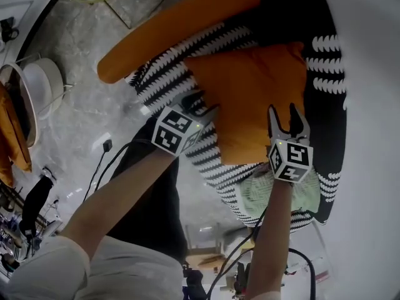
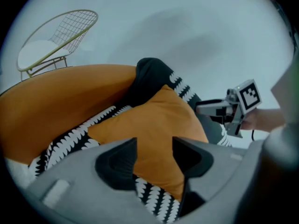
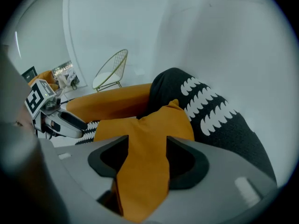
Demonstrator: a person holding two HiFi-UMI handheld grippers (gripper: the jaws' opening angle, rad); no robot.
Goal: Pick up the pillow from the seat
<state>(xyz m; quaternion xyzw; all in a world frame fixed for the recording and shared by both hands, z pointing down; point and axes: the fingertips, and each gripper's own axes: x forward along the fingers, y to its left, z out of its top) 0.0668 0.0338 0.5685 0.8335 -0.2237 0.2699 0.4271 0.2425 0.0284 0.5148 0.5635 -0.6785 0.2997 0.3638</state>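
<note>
Left gripper and right gripper bracket the orange fabric pillow on the black-and-white patterned seat, jaws parted, nothing gripped. Next: clench its edges, lift.

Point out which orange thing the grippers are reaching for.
The square orange pillow on the black-and-white seat, seen between the open jaws of the left gripper and right gripper; the long orange bolster lies beyond.
</note>
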